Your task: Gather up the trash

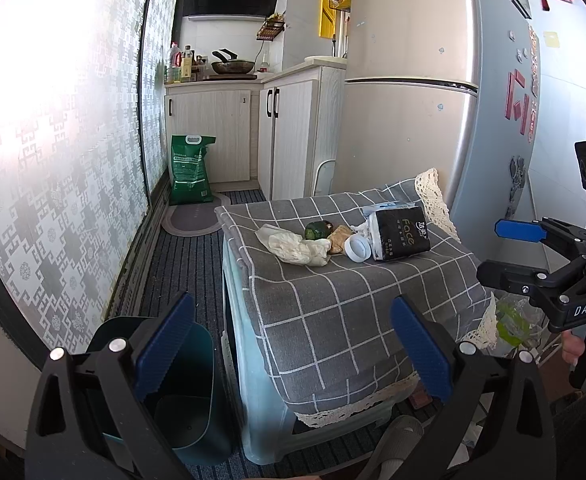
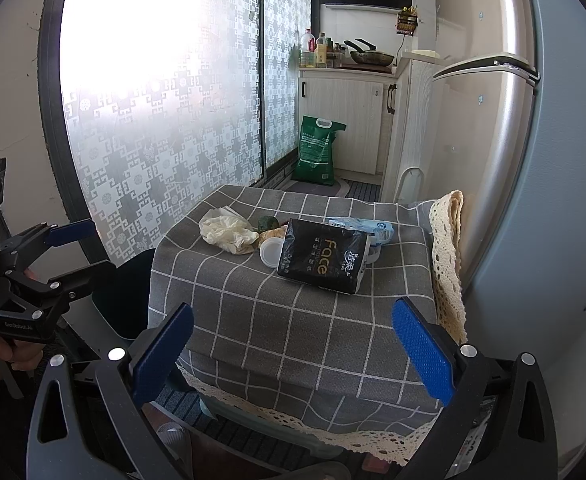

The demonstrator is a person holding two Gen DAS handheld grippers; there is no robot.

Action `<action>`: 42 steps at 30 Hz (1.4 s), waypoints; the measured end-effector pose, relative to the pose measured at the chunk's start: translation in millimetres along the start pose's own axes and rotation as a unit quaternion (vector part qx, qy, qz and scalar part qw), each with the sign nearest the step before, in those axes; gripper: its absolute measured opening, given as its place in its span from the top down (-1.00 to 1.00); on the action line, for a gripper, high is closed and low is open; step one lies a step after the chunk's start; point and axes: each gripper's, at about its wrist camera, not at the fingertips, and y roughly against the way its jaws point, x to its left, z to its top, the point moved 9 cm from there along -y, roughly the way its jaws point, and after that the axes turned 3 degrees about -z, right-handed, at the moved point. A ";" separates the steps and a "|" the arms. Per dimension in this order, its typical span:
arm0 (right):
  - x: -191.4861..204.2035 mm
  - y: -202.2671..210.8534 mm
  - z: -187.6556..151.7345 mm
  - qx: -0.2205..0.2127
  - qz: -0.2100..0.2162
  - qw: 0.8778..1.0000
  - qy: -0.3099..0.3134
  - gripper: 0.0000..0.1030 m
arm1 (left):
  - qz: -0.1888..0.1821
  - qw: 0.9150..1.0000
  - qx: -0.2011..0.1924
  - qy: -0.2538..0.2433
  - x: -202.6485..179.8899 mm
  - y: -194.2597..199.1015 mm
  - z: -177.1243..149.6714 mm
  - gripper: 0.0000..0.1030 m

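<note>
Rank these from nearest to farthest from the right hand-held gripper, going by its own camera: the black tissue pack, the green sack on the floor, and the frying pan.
From the right hand-held gripper:
1. Black tissue pack, on the checked cloth just ahead.
2. Green sack, on the floor against the cabinet.
3. Frying pan, on the far counter.

Bare near half of the grey checked tablecloth (image 2: pixel 293 320) open to approach, black tissue pack (image 2: pixel 321 256) fronting the clutter, silver fridge (image 2: pixel 553 200) crowding the right edge, dark green bin (image 1: pixel 181 392) beside the left.
</note>
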 end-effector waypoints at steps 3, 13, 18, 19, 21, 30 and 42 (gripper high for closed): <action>0.4 0.6 -0.4 -0.001 0.000 1.000 0.000 -0.94 | 0.000 1.000 0.001 0.001 1.3 0.8 0.1 -0.94; 1.0 0.8 0.7 -0.001 0.001 1.000 0.001 -0.94 | 0.001 1.000 0.000 -0.003 -3.1 3.0 -2.6 -0.94; 5.6 2.9 1.3 -0.004 0.000 1.000 0.004 -0.94 | 0.002 1.000 0.000 -0.001 -2.8 2.8 -2.5 -0.94; 5.6 2.8 1.1 -0.003 0.000 1.000 0.005 -0.94 | 0.001 1.000 0.000 -0.001 -2.6 3.3 -2.8 -0.94; 5.3 3.0 1.6 -0.004 -0.001 1.000 0.004 -0.94 | 0.001 1.000 0.000 -0.003 -3.8 3.1 -3.3 -0.94; 4.5 3.2 1.0 -0.005 -0.001 1.000 0.001 -0.94 | 0.001 1.000 0.001 -0.002 -4.2 3.0 -3.9 -0.94; 4.1 3.2 0.6 -0.004 -0.001 1.000 0.003 -0.94 | -0.003 1.000 0.003 0.000 -3.4 3.6 -3.5 -0.94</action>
